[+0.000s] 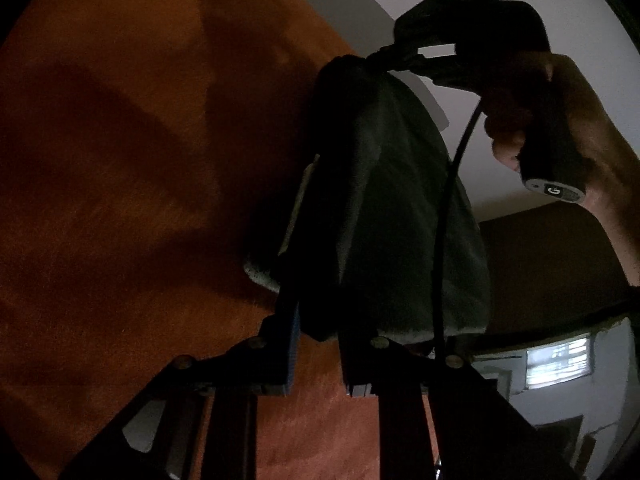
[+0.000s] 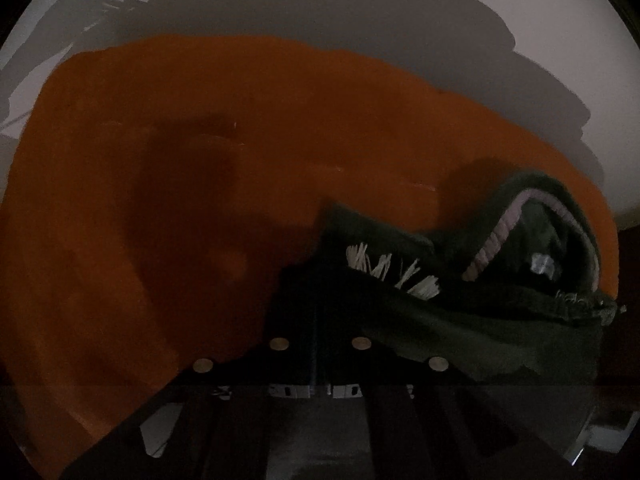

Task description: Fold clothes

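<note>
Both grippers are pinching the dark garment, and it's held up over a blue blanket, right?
Not blue: the blanket under the dark garment is orange, as the right wrist view shows. Left gripper and right gripper do pinch the garment.

The right tool (image 2: pixel 320 276) points down over an orange cloth (image 2: pixel 180 168) spread on a pale tabletop (image 2: pixel 580 80), its jaws shut on a dark green garment (image 2: pixel 480 328). The garment bunches to the right, showing pale frayed threads (image 2: pixel 400 272) and a light-lined opening (image 2: pixel 520 240).

dark green garment (image 1: pixel 400 208), rust-orange cloth (image 1: pixel 120 200), pale grey surface (image 2: pixel 560 40)
</note>
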Demonstrator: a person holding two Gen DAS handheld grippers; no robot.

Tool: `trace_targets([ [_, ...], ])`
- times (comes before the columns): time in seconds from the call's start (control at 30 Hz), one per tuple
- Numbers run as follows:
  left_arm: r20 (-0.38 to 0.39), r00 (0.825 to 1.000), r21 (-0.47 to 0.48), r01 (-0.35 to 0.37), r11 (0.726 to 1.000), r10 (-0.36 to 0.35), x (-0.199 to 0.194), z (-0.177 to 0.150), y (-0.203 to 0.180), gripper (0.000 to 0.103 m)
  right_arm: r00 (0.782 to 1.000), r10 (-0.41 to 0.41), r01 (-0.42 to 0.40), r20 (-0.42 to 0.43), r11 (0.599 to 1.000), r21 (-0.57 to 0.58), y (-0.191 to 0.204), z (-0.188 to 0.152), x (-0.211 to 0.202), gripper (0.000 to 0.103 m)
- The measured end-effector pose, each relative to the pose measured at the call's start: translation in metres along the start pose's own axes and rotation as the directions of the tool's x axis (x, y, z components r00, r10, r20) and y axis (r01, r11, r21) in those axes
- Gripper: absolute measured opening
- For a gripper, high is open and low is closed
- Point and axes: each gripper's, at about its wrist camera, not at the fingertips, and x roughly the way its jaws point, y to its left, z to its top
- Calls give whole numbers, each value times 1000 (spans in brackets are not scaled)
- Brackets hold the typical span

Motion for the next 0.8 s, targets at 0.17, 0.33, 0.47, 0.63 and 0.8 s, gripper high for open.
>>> trace_targets([
  [0.17, -15, 999, -33, 39, 999, -40, 9, 7, 3, 19, 997, -18, 9, -69, 991, -132, 35, 0, 5, 42],
  [0.33, -9, 1000, -13, 29, 999, -29, 23, 11, -10, 16, 971, -217, 193, -99, 959, -209, 53, -3, 32, 1],
  [0.47, 0, 999, -10, 34, 999, -34, 25, 9, -14, 13, 969, -240, 228, -62, 961, -158, 47, -2, 36, 1],
  [0.63, -15, 1000, 10, 27, 1000, -27, -6, -19, -1, 11, 981, -194, 194, 16, 974, -116, 38, 3, 38, 0],
  [0.8, -18, 1000, -31, 24, 999, -25, -40, -33, 14, 12, 998, 26, -22, 49, 997, -69, 21, -17, 2, 0],
])
